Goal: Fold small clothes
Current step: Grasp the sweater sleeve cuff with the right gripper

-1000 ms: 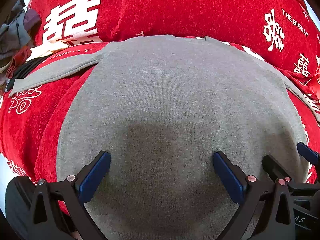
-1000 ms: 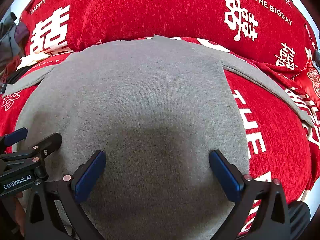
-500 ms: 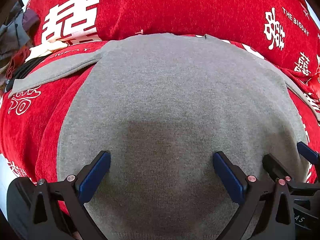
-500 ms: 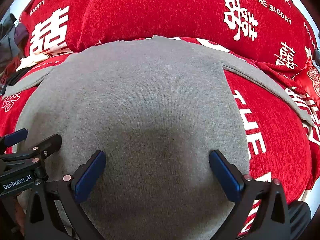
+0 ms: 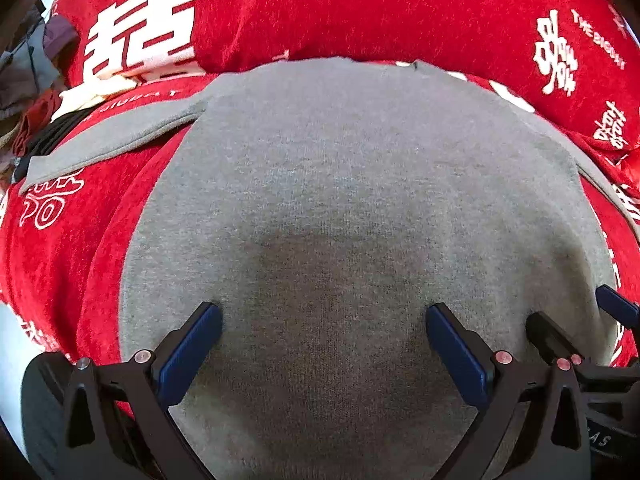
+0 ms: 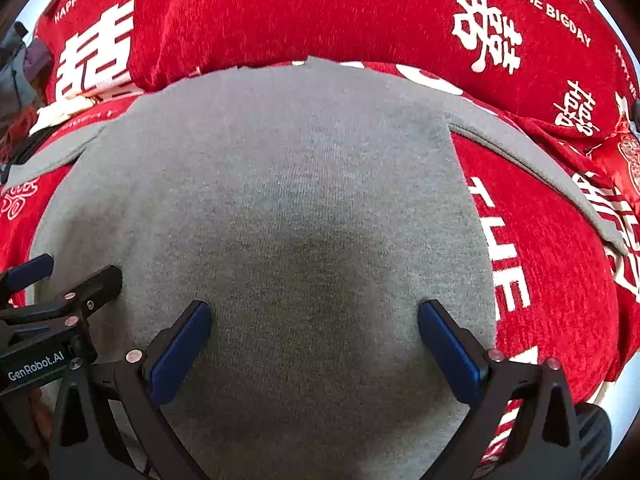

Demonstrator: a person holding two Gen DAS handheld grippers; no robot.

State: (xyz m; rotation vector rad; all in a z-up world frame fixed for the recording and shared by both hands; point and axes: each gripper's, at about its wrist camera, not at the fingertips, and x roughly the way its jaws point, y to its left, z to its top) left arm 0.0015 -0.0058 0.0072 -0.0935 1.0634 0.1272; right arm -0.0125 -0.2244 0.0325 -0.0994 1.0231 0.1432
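One grey garment (image 5: 352,208) covers red printed bedding (image 5: 360,8).

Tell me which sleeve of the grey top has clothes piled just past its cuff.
The left sleeve: dark clothes lie bunched just beyond its cuff. The right sleeve ends on bare red blanket.

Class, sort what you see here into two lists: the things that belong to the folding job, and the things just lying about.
Part of the job:
- grey top, spread flat with sleeves out
- left gripper, open above it
- right gripper, open above it

Just lying about:
- red printed cover beneath the top
- heap of other clothes at the far left edge
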